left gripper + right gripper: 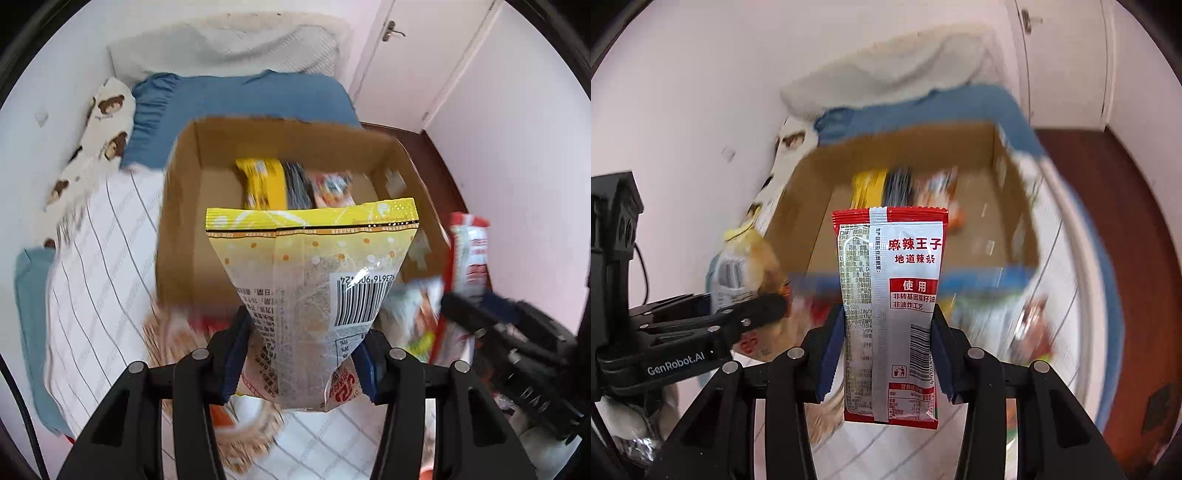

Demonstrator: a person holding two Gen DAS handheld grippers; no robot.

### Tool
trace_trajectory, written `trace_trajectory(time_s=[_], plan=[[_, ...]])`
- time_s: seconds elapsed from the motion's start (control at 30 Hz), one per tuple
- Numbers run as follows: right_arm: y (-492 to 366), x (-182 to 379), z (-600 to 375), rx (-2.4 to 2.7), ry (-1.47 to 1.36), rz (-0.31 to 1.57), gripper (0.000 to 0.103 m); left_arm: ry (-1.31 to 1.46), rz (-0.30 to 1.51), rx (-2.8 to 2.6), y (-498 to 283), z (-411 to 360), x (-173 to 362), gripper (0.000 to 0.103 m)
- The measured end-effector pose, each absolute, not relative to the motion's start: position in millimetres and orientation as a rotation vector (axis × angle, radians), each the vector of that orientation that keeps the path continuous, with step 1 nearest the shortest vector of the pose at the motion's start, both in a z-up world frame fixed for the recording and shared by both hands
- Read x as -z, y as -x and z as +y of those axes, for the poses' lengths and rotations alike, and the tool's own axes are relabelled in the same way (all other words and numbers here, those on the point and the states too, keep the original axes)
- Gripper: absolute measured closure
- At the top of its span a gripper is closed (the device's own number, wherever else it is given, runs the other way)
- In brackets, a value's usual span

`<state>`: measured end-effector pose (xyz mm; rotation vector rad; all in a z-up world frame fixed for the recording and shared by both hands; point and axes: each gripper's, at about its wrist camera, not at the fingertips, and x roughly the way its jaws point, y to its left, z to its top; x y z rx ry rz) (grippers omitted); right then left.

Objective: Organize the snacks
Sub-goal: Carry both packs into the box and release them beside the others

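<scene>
1. The left gripper (301, 354) is pinching a yellow bag (314, 280) between its blue pads (234, 354), holding it upright with the barcode side facing the camera.
2. The bag is hanging in front of an open box (184, 221) sitting on the bed (99, 295) — its top seal is overlapping the box's inside.
3. The right gripper (888, 350) is clamping a red-and-silver packet (890, 314), also upright, its printed back showing.
4. That packet is hovering before the same box (820, 177), seen blurred here.
5. Three snacks (291, 182) are standing side by side against the box's far wall — yellow, dark, and red-white.
6. More packets (417, 317) are lying on the bed just in front of the box, smeared by motion blur.
7. A blue pillow (240, 99) is lying beyond the box.
8. Each gripper is showing in the other's view, at the edge.
</scene>
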<state>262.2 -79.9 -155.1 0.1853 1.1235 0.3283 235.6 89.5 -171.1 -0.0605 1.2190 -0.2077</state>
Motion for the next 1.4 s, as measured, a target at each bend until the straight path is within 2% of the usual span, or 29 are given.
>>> trace_trajectory(time_s=[0.13,0.3,0.47,0.67,0.7,0.77,0.8,0.83,0.9,1.4], plan=[[-320,157,-84,-0.275,-0.143,1.108,0.056,0.023,1.257,0.148,-302,96,183,0.055],[-397,185,-78,-0.219,-0.087,1.166,0.057,-0.025,1.327,0.08,-369,105,214,0.055],[-460,228,-80,-0.164,-0.049,1.252,0.056,-0.084,1.378,0.038,-412,107,246,0.055],[-495,264,-83,-0.14,-0.016,1.319,0.056,-0.134,1.451,0.024,-437,105,276,0.053],[-501,269,-83,-0.135,-0.017,1.325,0.056,-0.129,1.45,0.018,-439,106,279,0.05],[-505,275,-82,-0.13,-0.036,1.343,0.049,-0.13,1.431,0.001,-444,108,284,0.024],[-509,280,-82,-0.117,-0.048,1.363,0.031,-0.128,1.433,-0.001,-446,109,286,0.004],[-505,280,-81,-0.111,-0.053,1.366,0.013,-0.117,1.442,-0.002,-448,111,288,0.003],[-503,281,-80,-0.119,-0.073,1.369,0.011,-0.084,1.445,0.008,-449,113,290,0.003],[-478,263,-77,-0.103,-0.094,1.368,0.009,0.008,1.397,0.023,-411,111,273,0.003]])
